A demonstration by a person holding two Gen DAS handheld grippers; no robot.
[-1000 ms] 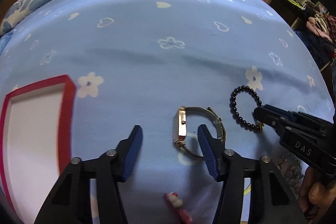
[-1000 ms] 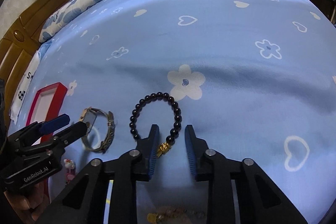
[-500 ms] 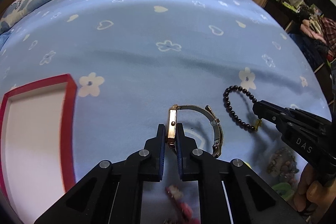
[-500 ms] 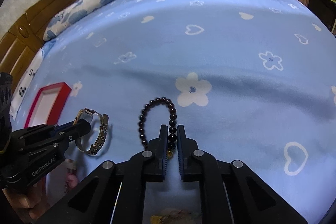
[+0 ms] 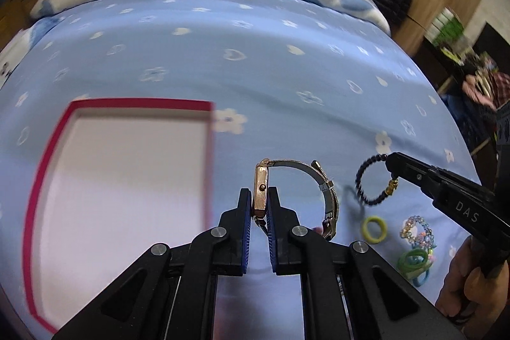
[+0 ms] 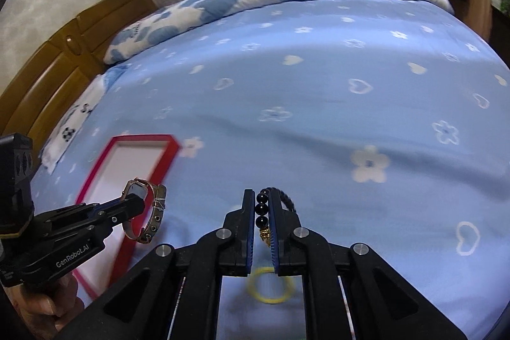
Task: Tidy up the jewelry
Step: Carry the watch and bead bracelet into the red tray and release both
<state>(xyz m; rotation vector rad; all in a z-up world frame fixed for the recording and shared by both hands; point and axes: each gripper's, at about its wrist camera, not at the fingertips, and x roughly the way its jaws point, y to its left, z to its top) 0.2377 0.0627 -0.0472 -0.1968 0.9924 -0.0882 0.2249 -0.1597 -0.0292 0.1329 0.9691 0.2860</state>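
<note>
In the left wrist view, my left gripper (image 5: 258, 206) is closed narrow on the watch (image 5: 288, 195). The blue pads (image 5: 244, 219) press the gold case from both sides. The case stands on its edge between them, its long axis pointing forward along the fingers, away from the camera. The band makes a loop out to the right of the gripper and comes back low near the right finger. The watch is above the blue sheet (image 5: 242, 75), just right of the red box (image 5: 121, 180), whose white inside is open to the top. Further right I see my right gripper (image 5: 393, 163) coming in from the right side, with the black bracelet (image 5: 371, 180) hanging from its tip; the gold charm is at the tip. Below it on the sheet lie a yellow ring (image 5: 374, 227), a colourful bead bracelet (image 5: 417, 231) and green hair ties (image 5: 414, 265).

In the right wrist view, my right gripper (image 6: 261, 215) is also closed narrow, on the black bracelet (image 6: 271, 209). Three beads stand in a line between the pads, along the fingers, with the gold charm nearest the camera. The rest of the loop goes forward and to the right of the right finger. At left, my left gripper (image 6: 135, 201) holds the watch (image 6: 145, 212) over the near right edge of the red box (image 6: 127, 180); the band loop hangs down. The yellow ring (image 6: 269, 285) lies on the sheet (image 6: 318, 85) under my gripper.
</note>
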